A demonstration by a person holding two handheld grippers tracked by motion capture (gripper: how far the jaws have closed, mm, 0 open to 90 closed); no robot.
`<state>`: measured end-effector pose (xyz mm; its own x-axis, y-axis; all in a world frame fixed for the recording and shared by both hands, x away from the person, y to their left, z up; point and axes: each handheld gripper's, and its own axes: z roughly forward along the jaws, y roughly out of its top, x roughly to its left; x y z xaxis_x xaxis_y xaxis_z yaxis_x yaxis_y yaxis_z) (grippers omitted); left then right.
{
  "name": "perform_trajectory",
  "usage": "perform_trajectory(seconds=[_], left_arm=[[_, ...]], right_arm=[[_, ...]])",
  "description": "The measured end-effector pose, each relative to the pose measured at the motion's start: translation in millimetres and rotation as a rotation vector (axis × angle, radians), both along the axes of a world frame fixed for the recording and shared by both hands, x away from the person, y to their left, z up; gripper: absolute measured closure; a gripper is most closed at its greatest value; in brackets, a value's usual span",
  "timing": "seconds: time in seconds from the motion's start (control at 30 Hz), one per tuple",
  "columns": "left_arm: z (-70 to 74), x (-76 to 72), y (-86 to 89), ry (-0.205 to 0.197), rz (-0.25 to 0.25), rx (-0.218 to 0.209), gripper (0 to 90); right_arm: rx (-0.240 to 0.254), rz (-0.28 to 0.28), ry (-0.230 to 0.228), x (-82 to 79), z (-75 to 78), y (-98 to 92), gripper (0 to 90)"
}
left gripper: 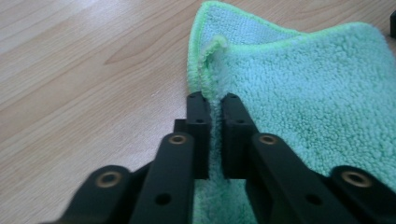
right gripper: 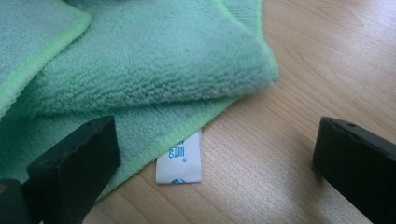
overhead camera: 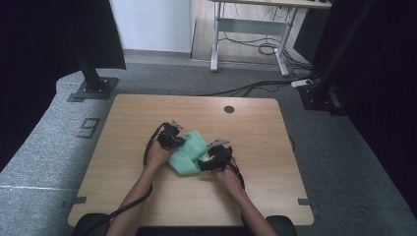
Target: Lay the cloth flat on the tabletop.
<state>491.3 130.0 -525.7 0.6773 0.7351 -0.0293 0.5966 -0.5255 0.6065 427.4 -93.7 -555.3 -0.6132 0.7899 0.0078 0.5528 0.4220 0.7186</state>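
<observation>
- The light wooden table (overhead camera: 147, 196) carries the whole job, and the folded mint-green microfibre cloth with the brighter green stitched hem (overhead camera: 189, 152) lies near its middle, between your two hands. Keep the work there, well away from the edges.
- The cloth (left gripper: 317, 102) is doubled over itself, thick and soft; in the right gripper view a rounded fold (right gripper: 163, 60) sits over a flat lower layer. It looks like a folding step, so lift slowly and let the layers drape instead of bunching.
- Your left gripper (left gripper: 215, 100) has its black jaws closed tight on a pinch of the cloth just below its curled hem (left gripper: 208, 65). That bite looks thin and close to the edge, so pull gently along the table or it may slip out.
- Your right gripper (right gripper: 215, 154) stands with its jaws wide apart, holding nothing, straddling the lower hem with one jaw over the cloth and the other over bare wood.
- Before you close it, slide it further onto the hem so both jaws take fabric.
- Avoid gripping only the small white care label (right gripper: 179, 163) that pokes out from under the hem; it is too flimsy to carry the cloth.
</observation>
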Motion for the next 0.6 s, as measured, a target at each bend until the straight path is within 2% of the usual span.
perform_trajectory(seconds=[0.07,0.1,0.13,0.17,0.2,0.23,0.27,0.43,0.47,0.5,0.6], left_arm=[[5.9,-2.4,4.6,-0.036,0.030,0.033,86.1],[5.9,-2.4,4.6,-0.036,0.030,0.033,86.0],[10.8,-3.6,13.2,-0.039,0.056,0.018,85.9],[10.8,-3.6,13.2,-0.039,0.056,0.018,85.8],[15.3,-6.0,23.4,-0.049,0.087,-0.008,85.6],[15.3,-6.0,23.4,-0.049,0.087,-0.008,85.2],[18.7,-10.1,32.6,-0.055,0.107,-0.041,84.7],[22.4,-20.6,45.3,-0.085,0.129,-0.053,83.2],[23.7,-24.4,52.0,-0.112,0.151,-0.035,83.6],[23.7,-24.4,52.0,-0.112,0.151,-0.035,83.5],[24.1,-28.0,66.4,-0.106,0.172,-0.044,84.8]], right_arm=[[-0.001,-0.009,-0.001,-0.2,-0.1,-0.2,0.0],[-0.001,-0.009,-0.001,-0.2,-0.1,-0.2,0.0],[-0.001,-0.017,-0.001,-0.1,-0.1,-1.3,0.0],[-0.001,-0.017,-0.001,-0.1,-0.1,-1.3,0.0],[0.000,-0.031,0.000,0.3,-0.1,-2.8,0.0],[0.000,-0.031,0.000,0.3,-0.1,-2.8,0.0],[0.002,-0.045,0.000,1.1,-0.2,-4.3,0.0],[0.000,-0.071,-0.002,2.1,-0.2,-7.3,0.0],[0.000,-0.077,-0.002,2.3,-0.2,-8.8,0.0],[0.000,-0.077,-0.002,2.3,-0.2,-8.8,0.0],[0.001,-0.091,0.001,3.2,-0.2,-13.7,0.0]])
